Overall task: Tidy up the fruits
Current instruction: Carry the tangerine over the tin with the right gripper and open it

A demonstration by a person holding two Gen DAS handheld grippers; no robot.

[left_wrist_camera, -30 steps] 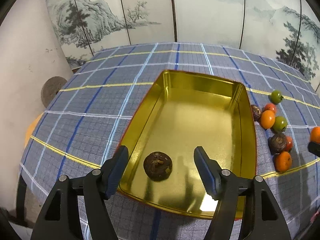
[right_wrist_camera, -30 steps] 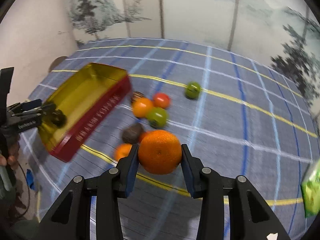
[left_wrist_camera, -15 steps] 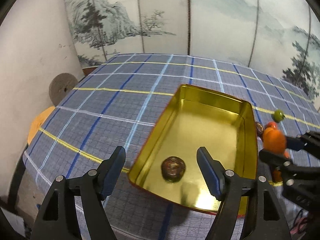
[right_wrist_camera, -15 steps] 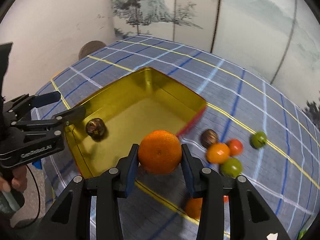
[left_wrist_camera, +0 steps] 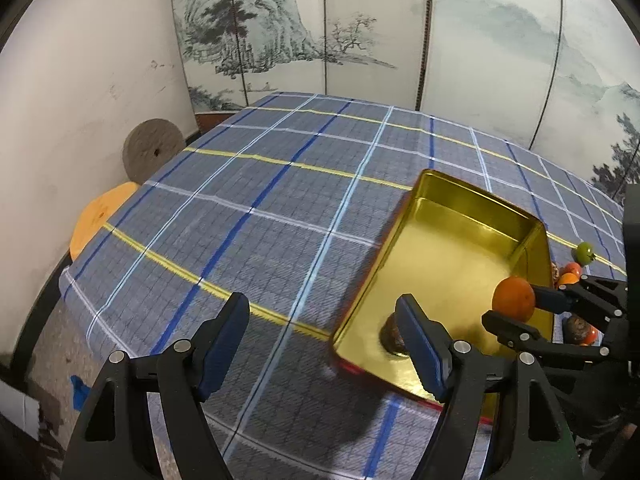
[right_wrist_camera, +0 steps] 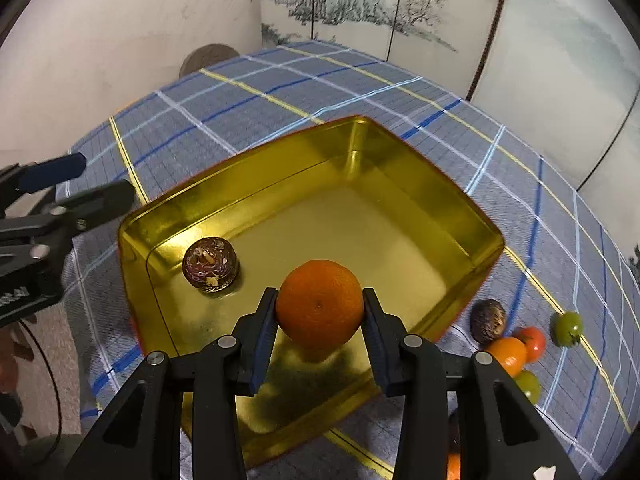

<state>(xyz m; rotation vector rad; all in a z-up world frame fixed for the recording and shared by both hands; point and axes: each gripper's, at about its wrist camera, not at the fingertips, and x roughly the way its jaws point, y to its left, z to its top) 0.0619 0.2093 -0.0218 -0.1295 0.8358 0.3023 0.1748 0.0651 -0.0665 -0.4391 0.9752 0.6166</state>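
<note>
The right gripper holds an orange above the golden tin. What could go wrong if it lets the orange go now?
1. The orange in the right gripper hangs over the near part of the gold tin; released from that height, it may bounce or roll.
2. It could roll into the dark brown fruit already lying in the tin.
3. The open left gripper hovers at the tin's corner, with one fingertip in front of that fruit, and could bump the tin.

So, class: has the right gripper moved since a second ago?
Yes. Holding the orange, the right gripper has travelled from above the loose fruits to over the gold tin.
</note>
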